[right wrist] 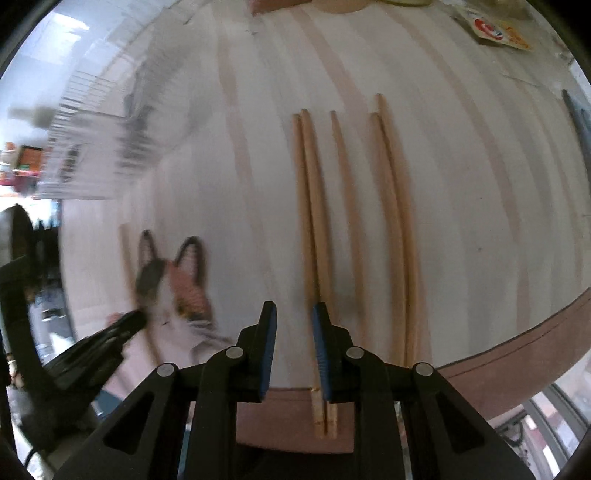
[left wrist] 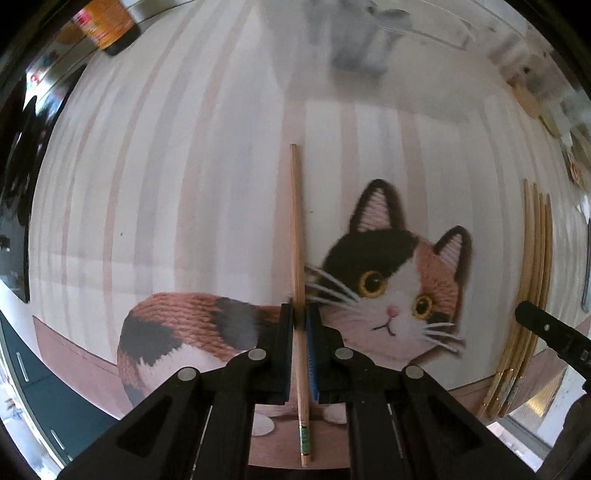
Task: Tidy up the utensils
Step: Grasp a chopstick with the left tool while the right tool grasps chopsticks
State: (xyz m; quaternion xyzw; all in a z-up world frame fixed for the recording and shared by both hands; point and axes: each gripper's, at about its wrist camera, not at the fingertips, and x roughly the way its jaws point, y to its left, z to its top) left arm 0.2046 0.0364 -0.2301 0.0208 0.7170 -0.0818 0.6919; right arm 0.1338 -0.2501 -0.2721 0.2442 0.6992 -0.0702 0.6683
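While the left gripper point(left wrist: 300, 325) pinches a single chopstick point(left wrist: 296, 236) between its narrowed pads, the stick pointing to twelve o'clock over the cat-print placemat point(left wrist: 399, 291), the right gripper point(right wrist: 294, 328) hangs with its fingers apart and holding nothing, five loose chopsticks point(right wrist: 351, 229) lying ahead toward one o'clock, the leftmost pair running under its right finger.

Striped cat-print tablecloth point(right wrist: 258, 184), five wooden chopsticks point(right wrist: 351, 221) lying on it

Blurred and cut-off regions

Grey object point(left wrist: 360, 44) beyond the cat print point(left wrist: 399, 288): blurred, unidentifiable. Wire rack point(right wrist: 92, 144) motion-smeared. Orange-labelled bottle point(left wrist: 107, 26) cut by frame edge.
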